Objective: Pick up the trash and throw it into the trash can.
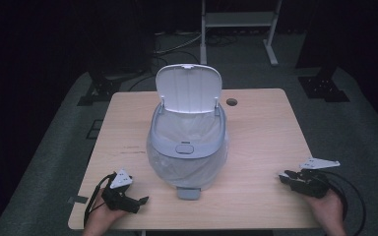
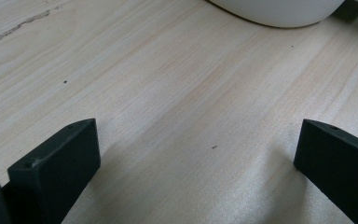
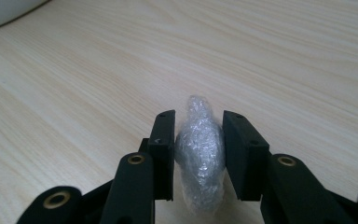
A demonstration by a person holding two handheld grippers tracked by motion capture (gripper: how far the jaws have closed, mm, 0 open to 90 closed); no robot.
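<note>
A white step-on bin (image 1: 187, 147) stands in the middle of the table with its lid (image 1: 189, 89) raised and a clear liner bag inside. My right gripper (image 1: 286, 179) rests near the table's front right corner, shut on a crumpled wad of clear plastic wrap (image 3: 200, 154) squeezed between its jaws (image 3: 199, 122). My left gripper (image 1: 140, 200) lies near the front left edge, jaws wide apart over bare wood (image 2: 198, 126) with nothing between them. The bin's rounded white base (image 2: 279, 11) shows at the top of the left gripper view.
The wooden table (image 1: 261, 132) has a cable hole (image 1: 232, 102) behind the bin. The bin's grey pedal (image 1: 188, 192) sticks out toward the front edge. A white desk frame (image 1: 238, 22) stands on the carpet beyond the table.
</note>
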